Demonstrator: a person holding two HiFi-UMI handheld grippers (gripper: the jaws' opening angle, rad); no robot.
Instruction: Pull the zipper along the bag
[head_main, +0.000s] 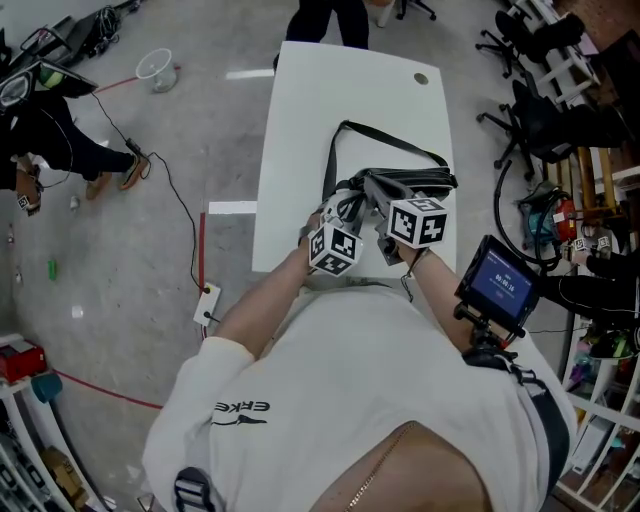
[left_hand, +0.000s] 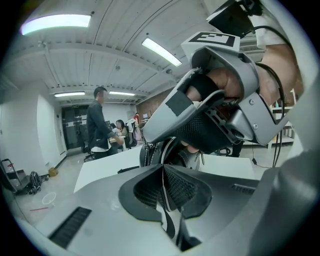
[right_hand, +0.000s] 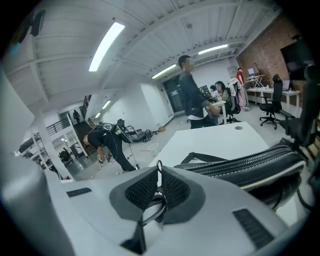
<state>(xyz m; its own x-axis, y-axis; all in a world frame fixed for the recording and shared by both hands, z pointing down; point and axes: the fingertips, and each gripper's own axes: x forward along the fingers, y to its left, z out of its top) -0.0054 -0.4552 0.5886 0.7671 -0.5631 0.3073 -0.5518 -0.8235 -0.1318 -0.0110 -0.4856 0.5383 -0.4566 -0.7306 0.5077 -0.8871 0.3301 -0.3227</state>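
Nearest the head camera is the person's white shirt (head_main: 350, 400), with both forearms reaching out over the near edge of the white table (head_main: 340, 80). Task item: the black bag (head_main: 405, 183) lies flat on the table, close to that near edge and towards the table's right side. Its strap (head_main: 335, 150) loops away towards the table's far end. Right gripper (right_hand: 158, 186): jaws closed, pads pressed together on the zipper pull (right_hand: 159, 165), whose small metal ring stands proud just above the jaw tips. The line of zip teeth (right_hand: 245, 162) runs off beside it, above the table top. Left gripper (left_hand: 163, 182): jaws likewise closed, nipping a thin black-and-white strip (left_hand: 166, 220) that passes between the pads. This appears to be a tab or edge of the bag, though which part cannot be confirmed. Both grippers sit close together over the table's near edge, the right one showing just above the left in the left gripper view. Assessment: the arrangement reads as a brace-and-pull hold. One tool anchors the fabric so the bag does not slide across the table, and the other holds the slider to draw it along the teeth. Flat placement on the table keeps the zip line straight. How far the zip is run cannot be judged from these views.
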